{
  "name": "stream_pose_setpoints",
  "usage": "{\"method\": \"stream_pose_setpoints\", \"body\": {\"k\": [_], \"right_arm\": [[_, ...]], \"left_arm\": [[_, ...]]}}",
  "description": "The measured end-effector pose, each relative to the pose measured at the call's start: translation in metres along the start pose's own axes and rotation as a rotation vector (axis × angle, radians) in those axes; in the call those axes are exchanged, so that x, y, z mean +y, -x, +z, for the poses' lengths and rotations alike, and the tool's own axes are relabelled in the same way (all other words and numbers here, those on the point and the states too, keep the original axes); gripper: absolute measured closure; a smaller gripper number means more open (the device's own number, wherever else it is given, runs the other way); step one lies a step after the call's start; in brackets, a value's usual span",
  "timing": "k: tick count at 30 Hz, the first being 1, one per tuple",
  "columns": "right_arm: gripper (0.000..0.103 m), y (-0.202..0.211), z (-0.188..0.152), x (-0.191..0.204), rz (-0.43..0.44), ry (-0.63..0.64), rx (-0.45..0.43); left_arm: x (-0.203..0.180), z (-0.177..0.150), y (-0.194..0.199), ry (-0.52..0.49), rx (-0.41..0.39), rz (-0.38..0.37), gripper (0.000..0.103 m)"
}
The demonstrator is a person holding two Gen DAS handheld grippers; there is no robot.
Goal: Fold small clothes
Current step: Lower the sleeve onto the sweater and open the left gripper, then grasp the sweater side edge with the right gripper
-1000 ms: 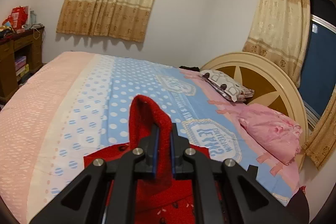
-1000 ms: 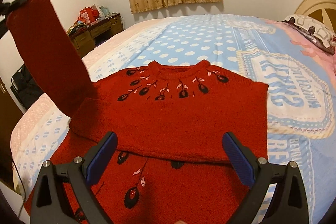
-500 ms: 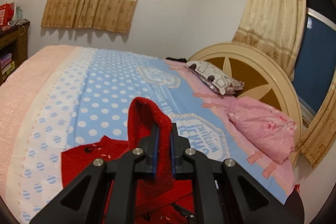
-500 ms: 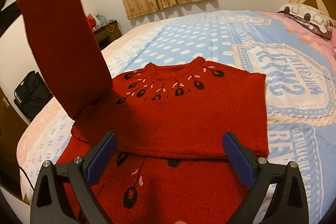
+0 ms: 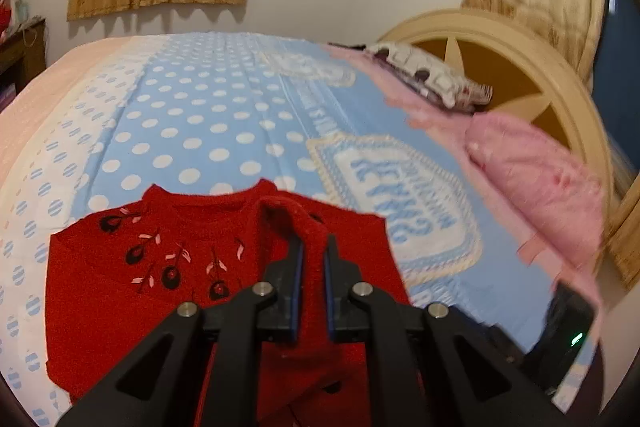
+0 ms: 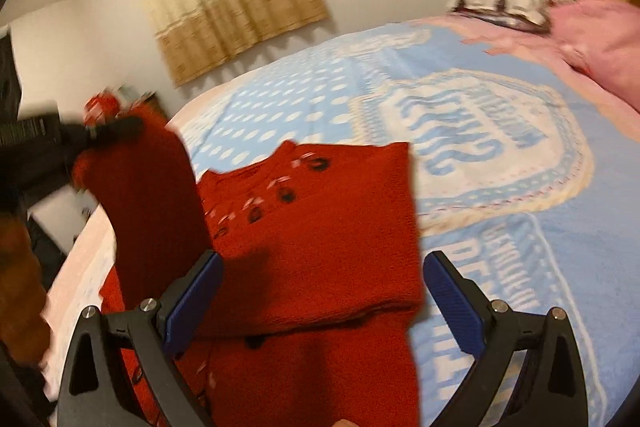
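Observation:
A red knitted sweater [image 5: 168,259] with black and pink flower stitching lies on the bed, its body partly folded. My left gripper [image 5: 311,263] is shut on the cuff of its sleeve [image 5: 290,217] and holds it up over the chest. In the right wrist view the lifted sleeve [image 6: 152,187] hangs at the left, with the left gripper [image 6: 100,131] at its top, above the sweater [image 6: 320,235]. My right gripper [image 6: 322,301] is open and empty, just above the sweater's folded edge.
The bed has a blue polka-dot cover [image 5: 200,115] with a lettered patch [image 5: 400,195]. A pink pillow [image 5: 532,179] and a patterned pillow [image 5: 432,83] lie by the round headboard [image 5: 520,67]. A wooden desk [image 5: 20,55] stands at the far left.
My left gripper has carried the sleeve down and across over the sweater's chest. The right gripper has swung to the right over the sweater, still open.

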State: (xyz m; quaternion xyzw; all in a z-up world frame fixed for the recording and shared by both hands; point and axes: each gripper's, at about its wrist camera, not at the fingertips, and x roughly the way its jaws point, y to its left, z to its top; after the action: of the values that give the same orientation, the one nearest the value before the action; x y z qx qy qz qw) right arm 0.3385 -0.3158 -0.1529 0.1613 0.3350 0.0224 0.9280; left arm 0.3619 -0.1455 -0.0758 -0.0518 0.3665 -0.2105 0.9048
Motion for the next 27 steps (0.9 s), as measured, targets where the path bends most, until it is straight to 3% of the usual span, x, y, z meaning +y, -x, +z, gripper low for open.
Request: {"method": "stream_pose_setpoints", "body": {"k": [5, 8, 10, 12, 14, 19, 21, 23, 27], "right_arm": [[0.003, -0.001, 0.001, -0.016, -0.045, -0.070, -0.011], [0.003, 0.000, 0.001, -0.021, -0.035, -0.093, -0.015], [0.003, 0.000, 0.001, -0.021, -0.023, -0.091, -0.011], [0.003, 0.000, 0.000, -0.018, -0.011, -0.074, -0.011], [0.003, -0.001, -0.001, -0.013, 0.002, -0.050, -0.003], [0.003, 0.003, -0.001, 0.001, 0.022, 0.018, -0.006], [0.003, 0.006, 0.001, -0.001, 0.017, 0.018, 0.002], [0.003, 0.007, 0.003, -0.005, 0.004, 0.003, 0.017], [0.004, 0.010, 0.012, 0.003, -0.011, 0.046, 0.020]], "left_arm": [[-0.010, -0.007, -0.022, -0.022, 0.069, -0.024, 0.088], [-0.006, -0.008, -0.023, -0.024, 0.084, -0.044, 0.071], [0.000, -0.010, -0.015, -0.029, 0.066, -0.025, 0.045], [0.008, -0.010, -0.007, -0.023, 0.047, -0.015, 0.035], [0.018, -0.012, 0.000, -0.034, 0.034, 0.002, 0.033], [0.064, -0.033, 0.025, -0.089, 0.020, 0.161, 0.032], [0.092, -0.046, 0.037, -0.094, 0.012, 0.262, 0.032], [0.128, -0.062, 0.049, -0.073, 0.005, 0.370, 0.032], [0.181, -0.080, 0.055, -0.004, -0.008, 0.503, 0.024]]}}
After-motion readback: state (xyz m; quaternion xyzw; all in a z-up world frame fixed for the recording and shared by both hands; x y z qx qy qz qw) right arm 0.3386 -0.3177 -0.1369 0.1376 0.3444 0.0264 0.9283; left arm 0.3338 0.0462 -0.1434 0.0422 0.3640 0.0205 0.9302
